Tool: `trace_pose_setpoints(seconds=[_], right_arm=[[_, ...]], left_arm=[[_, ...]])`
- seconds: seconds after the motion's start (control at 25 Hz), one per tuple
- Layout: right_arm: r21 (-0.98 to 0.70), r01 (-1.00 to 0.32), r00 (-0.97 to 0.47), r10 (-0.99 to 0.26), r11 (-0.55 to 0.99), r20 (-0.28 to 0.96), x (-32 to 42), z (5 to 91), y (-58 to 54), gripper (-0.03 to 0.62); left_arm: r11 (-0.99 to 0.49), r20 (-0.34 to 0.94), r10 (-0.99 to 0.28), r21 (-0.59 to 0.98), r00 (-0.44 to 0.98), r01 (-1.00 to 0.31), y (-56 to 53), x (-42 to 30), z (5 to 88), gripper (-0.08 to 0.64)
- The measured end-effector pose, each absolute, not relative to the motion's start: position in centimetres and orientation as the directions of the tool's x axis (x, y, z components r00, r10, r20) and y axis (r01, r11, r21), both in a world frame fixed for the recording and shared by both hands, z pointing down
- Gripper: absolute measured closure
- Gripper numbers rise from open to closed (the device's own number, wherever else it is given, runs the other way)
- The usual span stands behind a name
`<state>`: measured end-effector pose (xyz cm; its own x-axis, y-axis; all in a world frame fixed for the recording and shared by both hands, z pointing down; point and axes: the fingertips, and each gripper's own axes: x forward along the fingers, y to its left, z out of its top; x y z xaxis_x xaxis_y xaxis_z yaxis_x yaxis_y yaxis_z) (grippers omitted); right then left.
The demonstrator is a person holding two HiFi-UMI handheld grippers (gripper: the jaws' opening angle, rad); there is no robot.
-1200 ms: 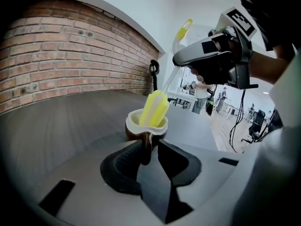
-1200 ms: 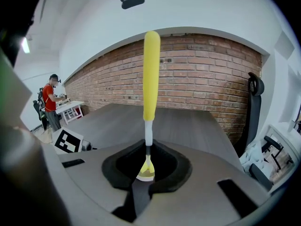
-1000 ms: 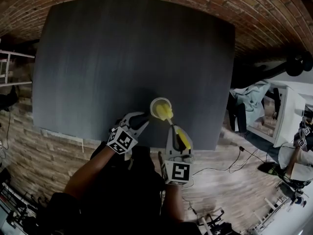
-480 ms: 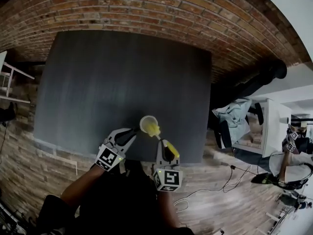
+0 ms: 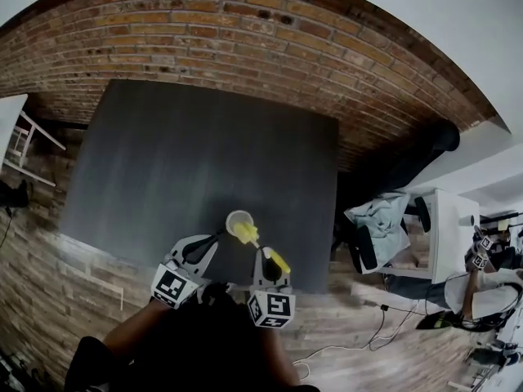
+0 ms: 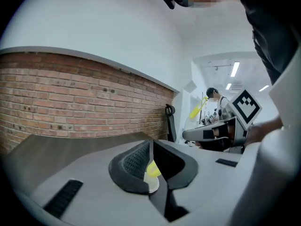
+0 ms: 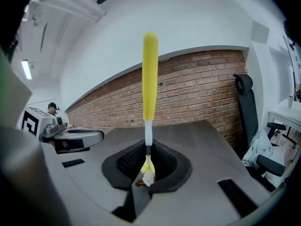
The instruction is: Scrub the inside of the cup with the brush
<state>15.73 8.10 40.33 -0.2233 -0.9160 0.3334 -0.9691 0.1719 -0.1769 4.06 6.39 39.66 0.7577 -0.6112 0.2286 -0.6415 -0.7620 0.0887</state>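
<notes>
Seen from above, the person's forearms [image 5: 135, 321] reach forward at the bottom of the frame, each hand holding a grey two-jaw tool with a square-patterned cube on its back. The left gripper [image 5: 219, 236] points up and to the right. Its jaws have just been closing and now stand almost together, pinching the wall of a small white cup [image 5: 238, 219] at its rim. Just beside it, the right gripper [image 5: 264, 254] is clamped on the thin neck of a yellow brush [image 5: 279, 260]. The handle rises above the jaws, and the yellow head reaches into the cup's mouth at its near edge.

The cup shows over the front part of a wide dark grey table [image 5: 188, 153], close to its near edge. Whether the cup touches the tabletop cannot be told. Pale wooden floor [image 5: 49, 260] lies to the table's left.

Beyond the table a red brick wall [image 5: 245, 31] curves across the top. At the far right, near the end of the wall, is a black office chair [image 5: 437, 137]
</notes>
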Motion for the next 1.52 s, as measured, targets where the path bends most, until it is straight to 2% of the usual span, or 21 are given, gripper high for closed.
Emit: trace_pose_setpoints(seconds=[0.24,0.44,0.96,1.52], right_arm=[[-0.183,-0.958,-0.270,-0.912,0.222,0.308,15.2,39.1,8.9,0.545],[-0.164,-0.965,-0.243,-0.930,0.203,0.277,14.5,37.8,9.5,0.545],[-0.153,-0.969,-0.225,-0.948,0.193,0.227,9.9,35.9,9.5,0.544],[-0.122,-0.976,-0.204,-0.951,0.180,0.231,9.0,35.2,9.0,0.545]], left_arm=[[-0.698,0.169,-0.699,0.050,0.695,-0.714,7.6,2.5,36.3,0.511],[-0.661,0.109,-0.745,0.021,0.659,-0.750,7.7,0.2,33.3,0.511],[-0.712,0.066,-0.699,0.018,0.712,-0.702,6.9,-2.1,32.7,0.511],[-0.741,0.047,-0.669,0.041,0.742,-0.671,6.2,-2.4,32.8,0.511]])
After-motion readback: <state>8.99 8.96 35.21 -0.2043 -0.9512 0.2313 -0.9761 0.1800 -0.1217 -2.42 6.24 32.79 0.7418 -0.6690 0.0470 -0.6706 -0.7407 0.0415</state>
